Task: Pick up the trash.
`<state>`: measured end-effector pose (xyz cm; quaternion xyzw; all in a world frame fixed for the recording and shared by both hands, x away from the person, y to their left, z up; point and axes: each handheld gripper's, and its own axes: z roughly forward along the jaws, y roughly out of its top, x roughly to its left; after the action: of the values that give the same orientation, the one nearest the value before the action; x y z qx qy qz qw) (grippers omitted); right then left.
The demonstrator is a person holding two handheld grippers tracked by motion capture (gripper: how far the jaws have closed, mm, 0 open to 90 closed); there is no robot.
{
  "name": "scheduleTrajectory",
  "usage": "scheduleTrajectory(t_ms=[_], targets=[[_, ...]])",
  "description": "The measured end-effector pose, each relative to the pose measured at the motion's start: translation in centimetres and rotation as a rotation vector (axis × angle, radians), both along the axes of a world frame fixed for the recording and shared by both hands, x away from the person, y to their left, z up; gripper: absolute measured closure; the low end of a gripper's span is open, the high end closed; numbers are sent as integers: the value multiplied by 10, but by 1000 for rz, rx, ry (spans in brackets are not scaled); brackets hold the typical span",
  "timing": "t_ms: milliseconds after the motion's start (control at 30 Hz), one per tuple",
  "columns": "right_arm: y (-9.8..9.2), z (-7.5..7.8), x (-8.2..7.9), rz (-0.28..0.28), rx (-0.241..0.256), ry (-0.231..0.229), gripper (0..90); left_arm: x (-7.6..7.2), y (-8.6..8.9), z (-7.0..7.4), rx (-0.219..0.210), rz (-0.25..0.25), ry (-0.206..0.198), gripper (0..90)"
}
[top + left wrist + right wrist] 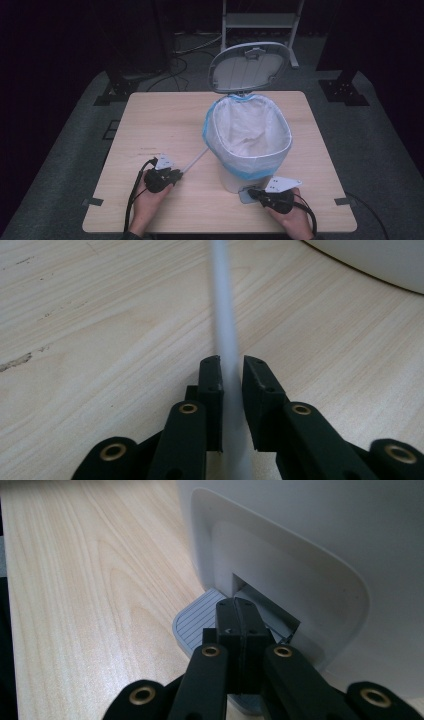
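White liner bag (248, 131) folded over the rim of a small pedal bin (235, 181), standing right of middle on the wooden bench (160, 115), lid (250, 66) tipped up behind. Left tongs (176, 175) near the front left of the bench, pinching the thin white drawstring (195, 161) that runs taut up to the blue hem of the bag; seen in the left gripper view as a pale strip (227, 340) between nearly closed jaws. Right tongs (241, 617) pressed together, tips resting down on the ribbed grey pedal (195, 617) at the foot of the bin, apparently keeping the lid up.

To do well: steady downward pressure on the pedal, no sliding off its edge; slow, even pull on the string along its own line, grip firm enough to stop slipping, bin kept from tilting or skating toward the pull.

No brand, label or readable writing anywhere.
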<state>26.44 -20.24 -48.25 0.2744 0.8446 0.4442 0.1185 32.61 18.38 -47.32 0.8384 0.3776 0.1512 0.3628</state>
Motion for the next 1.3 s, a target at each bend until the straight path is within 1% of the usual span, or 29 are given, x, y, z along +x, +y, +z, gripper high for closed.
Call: scheduleTrajectory(t_ms=[67,133,267,400,600,967,1133,1200,1233,1267,1300], targets=[[0,0,0,0,0,-1,897,0,0,0,0,3,0,802],[0,0,0,-1,0,-1,897,-1,-1,0,10,5,-6,805],[0,0,0,-1,0,-1,897,-1,-1,0,2,10,-4,807],[0,0,0,0,0,0,897,1,1,0,-20,14,12,808],[0,0,0,0,0,0,897,1,1,0,-13,13,10,809],[0,0,0,-1,0,0,897,-1,9,9,-48,-3,-5,808],[0,0,0,0,1,1,897,-3,15,14,-74,5,-13,809],[0,0,0,0,1,2,897,-3,16,16,-74,5,-19,808],[0,0,0,0,1,1,897,-4,19,19,-80,6,-26,808],[0,0,0,-1,1,1,897,-4,20,20,-89,9,-28,809],[0,0,0,-1,1,1,897,-4,20,20,-89,9,-28,809]])
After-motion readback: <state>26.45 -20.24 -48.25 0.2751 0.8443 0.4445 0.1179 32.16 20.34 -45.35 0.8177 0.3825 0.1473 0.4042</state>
